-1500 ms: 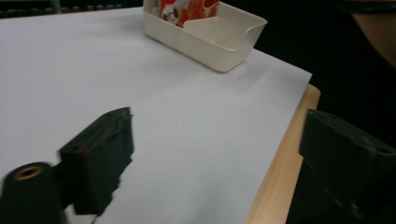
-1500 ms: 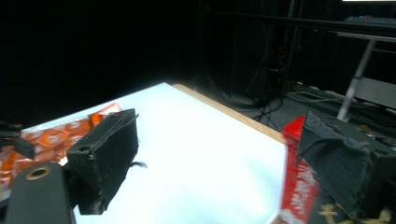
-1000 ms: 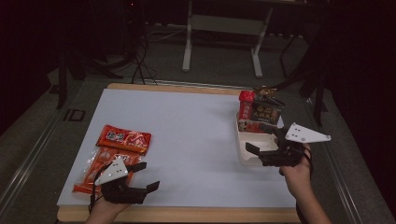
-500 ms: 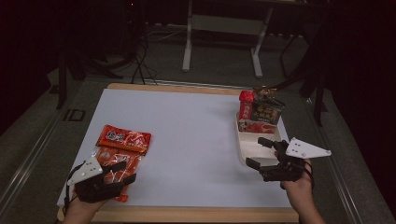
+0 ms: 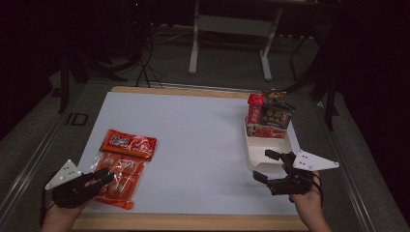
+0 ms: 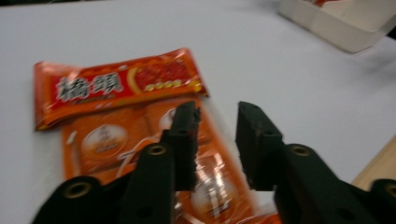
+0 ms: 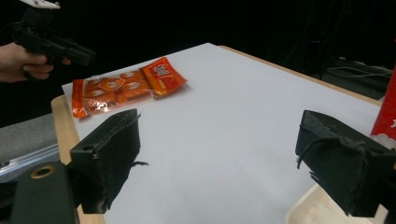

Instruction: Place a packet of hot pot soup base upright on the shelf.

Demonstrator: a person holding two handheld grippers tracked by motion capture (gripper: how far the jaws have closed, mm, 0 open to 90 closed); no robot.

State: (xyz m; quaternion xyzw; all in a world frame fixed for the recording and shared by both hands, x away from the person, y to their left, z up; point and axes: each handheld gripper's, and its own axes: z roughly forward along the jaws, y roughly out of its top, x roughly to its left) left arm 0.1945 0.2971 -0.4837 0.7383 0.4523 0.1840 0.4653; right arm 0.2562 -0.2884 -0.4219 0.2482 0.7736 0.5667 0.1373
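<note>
An orange snack bag (image 5: 121,169) with a red header (image 5: 128,144) lies flat on the left of the white table top (image 5: 193,140). My left gripper (image 5: 104,176) sits at the bag's near left end, fingertips over its edge. Its jaws have just been closing to a narrow gap. In the left gripper view (image 6: 218,112) the bag (image 6: 116,88) lies under and beyond the jaws, and the pads do not press on it. My right gripper (image 5: 265,165) stands wide open at the near corner of a white tray (image 5: 263,150), with nothing between its jaws (image 7: 219,121).
Several snack packages (image 5: 268,116) stand packed in the tray's far end. The wooden table edge (image 5: 193,222) runs along the front. The right gripper view shows the bag (image 7: 123,86) far off, with the other hand and its gripper (image 7: 56,44) beside it.
My left gripper has moved left along the front of the table to the bag's near end, and its jaws have narrowed. My right gripper has drawn back slightly toward the front edge.
</note>
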